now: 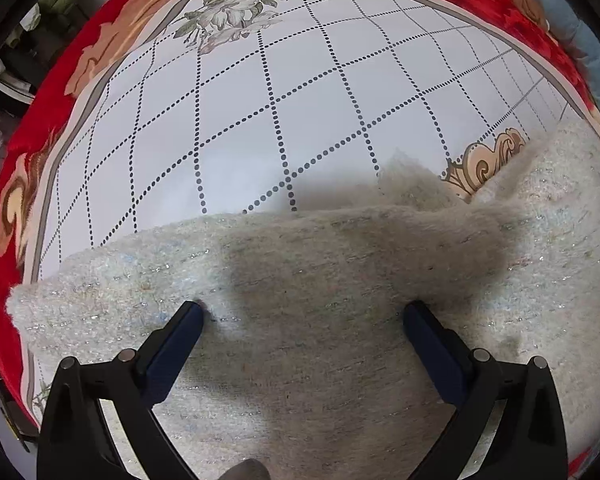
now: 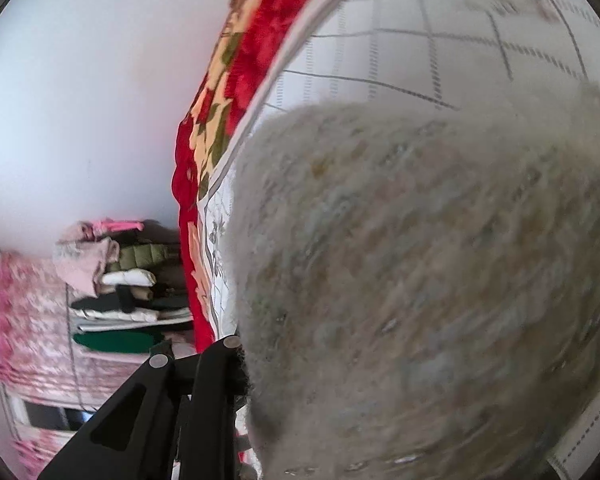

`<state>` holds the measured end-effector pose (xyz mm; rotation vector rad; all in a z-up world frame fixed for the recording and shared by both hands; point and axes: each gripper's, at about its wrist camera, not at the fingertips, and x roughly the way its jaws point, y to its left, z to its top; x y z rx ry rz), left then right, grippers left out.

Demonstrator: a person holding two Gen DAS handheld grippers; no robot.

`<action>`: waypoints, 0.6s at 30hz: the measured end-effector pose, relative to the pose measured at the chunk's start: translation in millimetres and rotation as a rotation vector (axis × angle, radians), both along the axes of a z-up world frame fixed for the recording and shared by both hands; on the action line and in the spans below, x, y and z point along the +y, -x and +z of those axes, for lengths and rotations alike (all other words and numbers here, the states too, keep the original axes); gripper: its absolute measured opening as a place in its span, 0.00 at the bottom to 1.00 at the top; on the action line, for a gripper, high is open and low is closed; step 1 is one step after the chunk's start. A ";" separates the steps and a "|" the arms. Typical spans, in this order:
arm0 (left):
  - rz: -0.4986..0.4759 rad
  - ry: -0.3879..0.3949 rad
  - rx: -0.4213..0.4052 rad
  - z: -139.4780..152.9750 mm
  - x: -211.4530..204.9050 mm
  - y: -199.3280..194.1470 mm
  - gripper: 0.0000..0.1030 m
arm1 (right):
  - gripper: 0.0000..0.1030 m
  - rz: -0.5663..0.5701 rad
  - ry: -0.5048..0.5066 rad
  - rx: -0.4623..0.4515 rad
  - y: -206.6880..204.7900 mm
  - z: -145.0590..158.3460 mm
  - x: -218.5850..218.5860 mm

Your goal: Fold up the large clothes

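Pointing straight down, the left gripper point(image 1: 302, 312) has its two dark fingers point(image 1: 180, 340) spread wide apart, with their tips resting on a fluffy grey sweater point(image 1: 320, 280). Nothing is pinched between them. The sweater lies flat on the bed sheet point(image 1: 260, 100), which is white with dotted lines and flowers. A sleeve of the sweater reaches out to the left of the fingers, past the left fingertip. Around the sheet, further out from the sweater, is a red blanket point(image 1: 40, 120) with big flowers.

The right gripper point(image 2: 244, 368) is very close to the sweater point(image 2: 420, 280), and that picture is blurry. Only one black finger point(image 2: 212, 392) shows, right at the sweater's edge. The fuzzy cloth covers the rest, so it looks like the fingers are pinching the sweater, but I cannot be sure. Left of the sweater, beyond the red blanket point(image 2: 236, 80), is a pile of folded clothes point(image 2: 120, 288).
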<state>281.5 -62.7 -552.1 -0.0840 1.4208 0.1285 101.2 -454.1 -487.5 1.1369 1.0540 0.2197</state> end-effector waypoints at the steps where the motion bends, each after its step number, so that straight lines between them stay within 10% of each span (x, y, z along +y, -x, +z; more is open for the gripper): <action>1: 0.000 0.008 -0.001 -1.2 1.3 0.4 1.00 | 0.21 0.006 0.021 -0.006 3.9 9.7 3.2; 12: 0.028 0.166 0.045 -13.8 49.6 -3.4 1.00 | 0.21 0.184 0.395 -0.107 16.2 130.4 115.4; 18: 0.227 0.259 -0.009 44.4 160.6 39.8 1.00 | 0.21 0.408 0.734 -0.232 38.7 183.5 221.8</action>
